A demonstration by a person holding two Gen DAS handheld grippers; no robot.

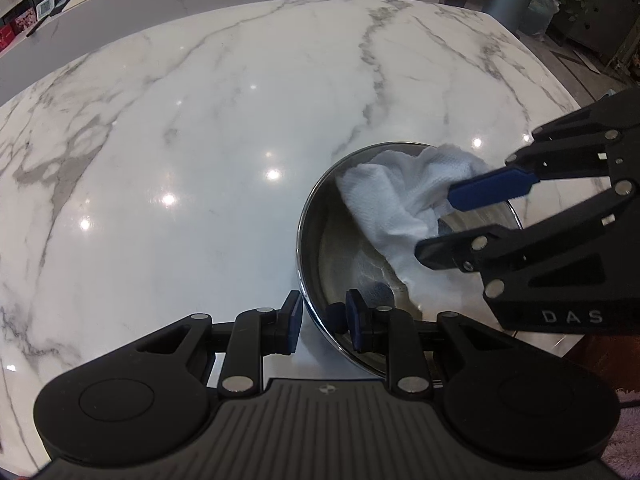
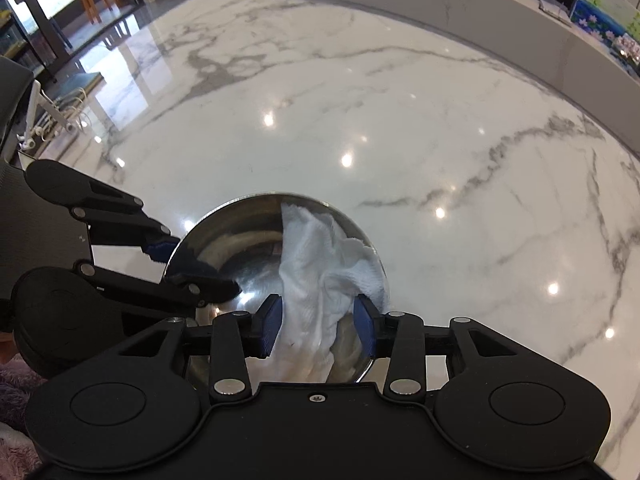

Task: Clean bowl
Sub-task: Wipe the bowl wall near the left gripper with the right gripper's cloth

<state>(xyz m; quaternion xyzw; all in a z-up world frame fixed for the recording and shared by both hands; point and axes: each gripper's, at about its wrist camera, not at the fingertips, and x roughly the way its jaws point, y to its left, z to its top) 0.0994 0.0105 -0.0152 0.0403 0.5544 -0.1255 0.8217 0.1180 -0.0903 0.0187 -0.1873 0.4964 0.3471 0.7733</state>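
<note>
A shiny steel bowl (image 1: 320, 240) (image 2: 224, 240) sits on the white marble table near its front edge. A crumpled white cloth (image 1: 400, 196) (image 2: 316, 264) lies inside the bowl, reaching over the far rim. My left gripper (image 1: 325, 322) (image 2: 188, 264) straddles the bowl's near-left rim, one blue pad outside and one inside, closed on the rim. My right gripper (image 2: 318, 326) (image 1: 444, 224) is inside the bowl with its blue pads either side of the cloth, gripping it.
The marble table (image 1: 200, 140) (image 2: 440, 140) stretches far ahead with bright lamp reflections. A raised grey counter (image 2: 500, 4) runs along the back. A pink fluffy fabric (image 2: 16, 392) lies at the near edge.
</note>
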